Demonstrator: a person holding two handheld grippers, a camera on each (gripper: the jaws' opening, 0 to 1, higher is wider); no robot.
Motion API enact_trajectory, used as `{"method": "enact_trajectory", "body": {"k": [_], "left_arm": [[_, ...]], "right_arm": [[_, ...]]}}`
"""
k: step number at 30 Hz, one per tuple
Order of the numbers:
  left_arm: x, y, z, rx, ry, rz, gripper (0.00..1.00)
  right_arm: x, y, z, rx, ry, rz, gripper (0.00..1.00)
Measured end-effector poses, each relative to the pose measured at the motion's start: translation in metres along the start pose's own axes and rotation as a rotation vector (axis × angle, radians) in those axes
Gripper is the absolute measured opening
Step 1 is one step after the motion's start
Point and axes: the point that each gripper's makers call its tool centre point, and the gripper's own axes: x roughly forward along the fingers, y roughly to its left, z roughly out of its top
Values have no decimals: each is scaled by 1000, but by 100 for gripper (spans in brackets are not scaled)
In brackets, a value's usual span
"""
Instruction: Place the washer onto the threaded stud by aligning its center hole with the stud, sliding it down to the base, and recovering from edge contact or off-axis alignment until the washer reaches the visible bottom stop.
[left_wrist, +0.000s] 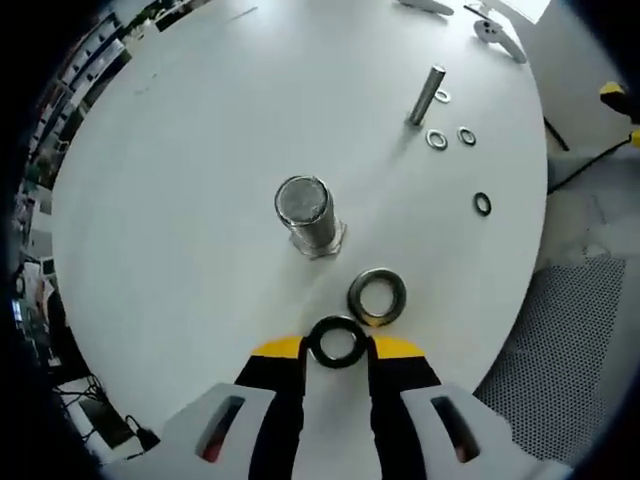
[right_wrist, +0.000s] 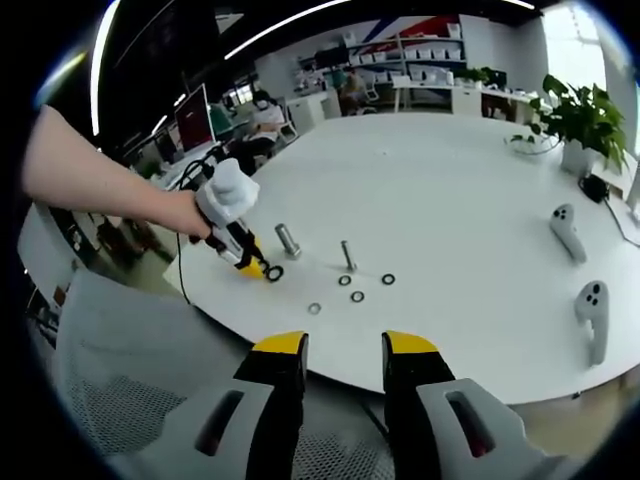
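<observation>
In the left gripper view a thick threaded stud (left_wrist: 308, 212) stands upright on its hex base in the middle of the white table (left_wrist: 180, 150). My left gripper (left_wrist: 336, 346) sits just short of it, shut on a black washer (left_wrist: 337, 324) pinched by its rim between the yellow-tipped jaws. A larger silver washer (left_wrist: 399, 298) lies flat between the held washer and the stud's base. The right gripper view shows the left gripper (right_wrist: 262, 268) in a person's hand, holding the black washer (right_wrist: 273, 272) beside the stud (right_wrist: 288, 240). My right gripper (right_wrist: 343, 352) hangs open off the table's near edge, holding nothing.
A thinner bolt (left_wrist: 426, 95) stands farther back with small washers (left_wrist: 437, 139) and a black ring (left_wrist: 482, 204) scattered near it. Two white controllers (right_wrist: 566, 230) lie at the table's right side, a potted plant (right_wrist: 580, 120) behind them. Mesh fabric (left_wrist: 560, 340) lies past the table's edge.
</observation>
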Motion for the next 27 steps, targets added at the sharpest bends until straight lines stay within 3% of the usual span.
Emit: {"method": "enact_trajectory", "body": {"k": [5,16,27], "left_arm": [[-3,-6,-2,126,30,-20,24],[-9,-16,-2,140,45,-5,22],[-7,-11,-3,142,30,-12,20]], "right_arm": [[-1,-1,0,4,-2,-4,32],[-1,-1,2,8,-8,-6,32],[-1,-2,2,12,-8,-11,32]]}}
